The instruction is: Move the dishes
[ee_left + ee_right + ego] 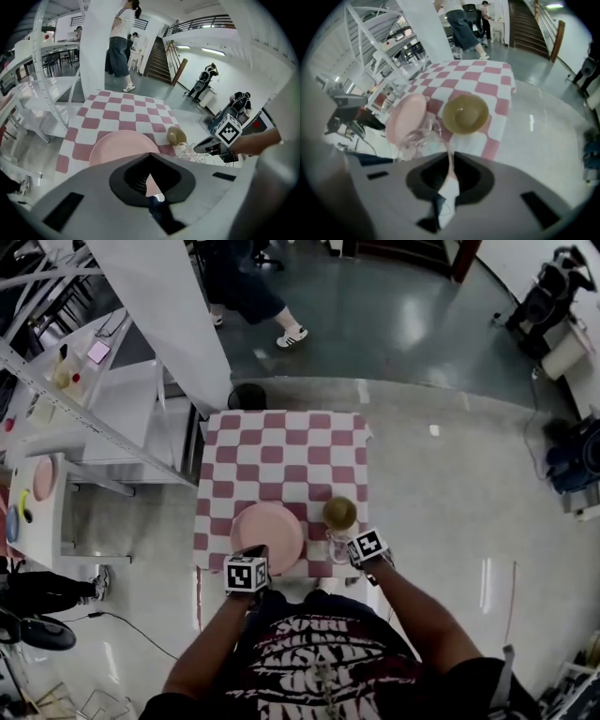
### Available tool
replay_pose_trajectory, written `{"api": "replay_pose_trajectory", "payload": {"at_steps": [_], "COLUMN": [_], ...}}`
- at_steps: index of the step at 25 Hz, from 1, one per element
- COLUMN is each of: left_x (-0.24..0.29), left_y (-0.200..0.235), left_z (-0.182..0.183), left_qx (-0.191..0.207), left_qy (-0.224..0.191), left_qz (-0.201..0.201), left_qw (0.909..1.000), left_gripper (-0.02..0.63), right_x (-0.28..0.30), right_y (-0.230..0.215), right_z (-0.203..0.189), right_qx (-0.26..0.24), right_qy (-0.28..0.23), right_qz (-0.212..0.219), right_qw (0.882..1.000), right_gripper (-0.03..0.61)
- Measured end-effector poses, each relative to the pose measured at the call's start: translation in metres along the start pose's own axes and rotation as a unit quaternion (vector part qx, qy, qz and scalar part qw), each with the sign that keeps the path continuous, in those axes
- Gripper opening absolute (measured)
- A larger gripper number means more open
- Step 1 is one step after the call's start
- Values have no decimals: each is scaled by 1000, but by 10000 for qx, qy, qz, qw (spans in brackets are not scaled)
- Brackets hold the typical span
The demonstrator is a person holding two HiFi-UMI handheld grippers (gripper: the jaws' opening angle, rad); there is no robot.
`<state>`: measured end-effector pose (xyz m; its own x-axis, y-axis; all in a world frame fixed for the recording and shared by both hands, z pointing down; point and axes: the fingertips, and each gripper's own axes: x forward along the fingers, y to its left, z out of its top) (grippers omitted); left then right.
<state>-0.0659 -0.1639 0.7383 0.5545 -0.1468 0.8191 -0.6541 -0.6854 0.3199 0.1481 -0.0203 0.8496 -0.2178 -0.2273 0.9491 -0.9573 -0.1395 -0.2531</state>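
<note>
Two grippers: both are closed on dishes at the counter's near edge.
Left jaws: the left gripper [149,177] is pinched together on the near rim of the pink plate [119,145].
Right jaws: the right gripper [451,165] is clamped on the wall of the clear glass [417,139].
Plate: lies flat on the checked cloth [281,451], at the middle of the near edge.
Glass: stands just right of the plate, toward the near right corner.
Bowl: the olive bowl [465,114] sits upright just behind the glass, by the right edge.
Beyond: a person [121,44] stands on the floor past the far edge.
</note>
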Motion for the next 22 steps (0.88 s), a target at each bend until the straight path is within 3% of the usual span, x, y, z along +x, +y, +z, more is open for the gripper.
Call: {"api": "replay_pose_trajectory", "payload": {"at_steps": [7, 12, 17, 19, 22], "left_x": [-11, -19, -32, -34, -35], "left_y": [-5, -3, 19, 29, 39], "left_z": [-13, -18, -11, -9, 1], "left_qx": [-352, -410, -454, -520, -500], "left_qy": [-57, -121, -250, -274, -322], "left_qz": [329, 408, 456, 444, 375], "left_qw": [9988, 9983, 9976, 9973, 9975], "left_gripper": [25, 25, 25, 25, 25], "right_x": [10, 24, 15, 11, -5], "right_y": [3, 0, 3, 7, 7], "right_z": [1, -8, 2, 2, 8], "right_qx": [-351, -199, 237, 416, 419], "right_qy": [65, 169, -248, -400, -675], "right_qz": [181, 87, 141, 294, 245], "right_qw": [9992, 9996, 9993, 9979, 9965], "right_gripper": [51, 63, 93, 138, 152]}}
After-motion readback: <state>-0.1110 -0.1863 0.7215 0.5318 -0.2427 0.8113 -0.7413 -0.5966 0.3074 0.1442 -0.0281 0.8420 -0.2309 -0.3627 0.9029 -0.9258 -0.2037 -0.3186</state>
